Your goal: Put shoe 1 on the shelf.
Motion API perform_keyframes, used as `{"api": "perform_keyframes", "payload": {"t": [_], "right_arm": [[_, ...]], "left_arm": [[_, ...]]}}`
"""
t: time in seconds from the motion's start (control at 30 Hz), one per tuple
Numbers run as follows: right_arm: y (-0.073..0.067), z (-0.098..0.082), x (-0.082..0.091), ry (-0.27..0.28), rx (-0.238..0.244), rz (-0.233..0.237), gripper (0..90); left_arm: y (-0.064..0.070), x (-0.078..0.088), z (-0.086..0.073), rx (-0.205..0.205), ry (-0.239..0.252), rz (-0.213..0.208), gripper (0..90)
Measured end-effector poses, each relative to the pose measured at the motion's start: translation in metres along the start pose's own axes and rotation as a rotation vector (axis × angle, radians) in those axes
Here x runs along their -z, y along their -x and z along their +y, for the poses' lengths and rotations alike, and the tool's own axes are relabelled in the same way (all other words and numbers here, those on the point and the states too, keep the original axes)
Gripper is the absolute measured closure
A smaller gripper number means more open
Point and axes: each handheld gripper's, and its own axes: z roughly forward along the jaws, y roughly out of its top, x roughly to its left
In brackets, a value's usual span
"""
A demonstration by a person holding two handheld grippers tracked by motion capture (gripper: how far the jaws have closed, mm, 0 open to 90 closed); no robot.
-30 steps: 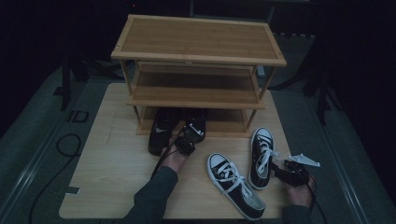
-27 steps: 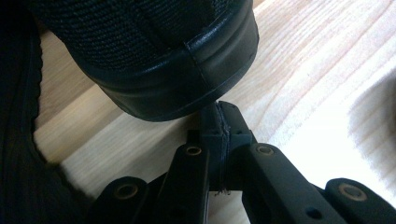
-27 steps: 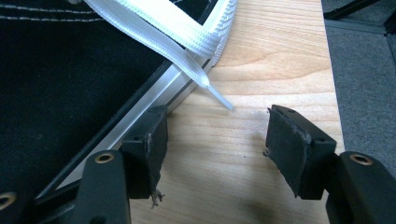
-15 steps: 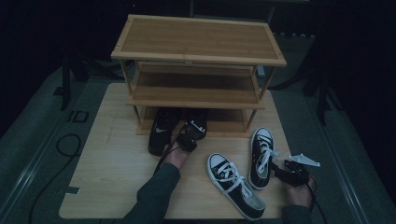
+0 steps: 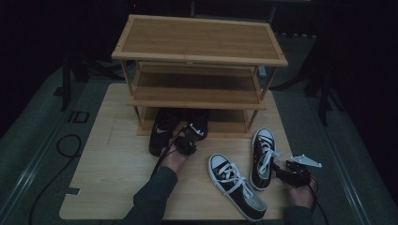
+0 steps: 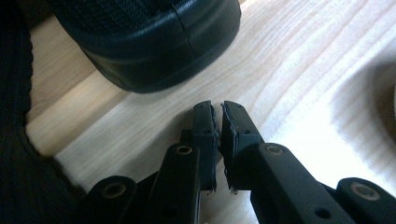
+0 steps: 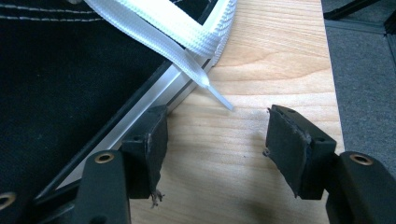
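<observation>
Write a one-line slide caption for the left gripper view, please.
Left gripper, jaws nearly closed on nothing, above the wooden table beside a black shoe.

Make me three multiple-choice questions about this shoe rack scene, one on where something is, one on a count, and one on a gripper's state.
1. Where does the pair of all-black shoes sit?
A. On the rack's top shelf
B. At the front of the bamboo shoe rack, by its lowest shelf
C. On the floor left of the table

2. How many black-and-white sneakers lie on the table?
A. One
B. Two
C. Four

3. How do the jaws of the right hand-held gripper stand?
A. Open, nothing between them
B. Shut on a lace
C. Shut on a sole

Answers: 1 B, the high view shows them under the rack's front edge. 2 B, the left sneaker and the right sneaker. 3 A, bare wood shows between the pads.
</observation>
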Motion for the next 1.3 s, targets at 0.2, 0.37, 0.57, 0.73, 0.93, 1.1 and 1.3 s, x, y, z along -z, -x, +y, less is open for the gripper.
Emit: {"api": "perform_keyframes", "payload": {"t": [0.2,0.37,0.57,0.73,0.93,1.1,1.3], "right_arm": [[0.000,0.000,0.000,0.000,0.000,-0.001,38.2],[0.000,0.000,0.000,0.000,0.000,-0.001,38.1],[0.000,0.000,0.000,0.000,0.000,-0.001,38.1],[0.000,0.000,0.000,0.000,0.001,-0.001,38.1],[0.000,0.000,0.000,-0.002,-0.004,-0.005,37.1],[0.000,0.000,0.000,-0.006,-0.013,-0.017,33.4],[0.000,0.000,0.000,-0.006,-0.014,-0.019,33.4]], "left_arm": [[-0.001,0.006,-0.008,0.002,0.015,-0.007,84.4],[-0.001,0.012,-0.016,0.012,0.038,-0.019,84.0],[0.000,0.019,-0.024,0.012,0.052,-0.023,83.4],[0.000,0.025,-0.031,0.009,0.061,-0.023,83.0],[-0.004,0.036,-0.046,0.021,0.081,-0.024,82.5],[-0.008,0.041,-0.055,0.051,0.086,-0.026,81.8],[-0.013,0.047,-0.067,0.060,0.086,-0.025,81.0]]}}
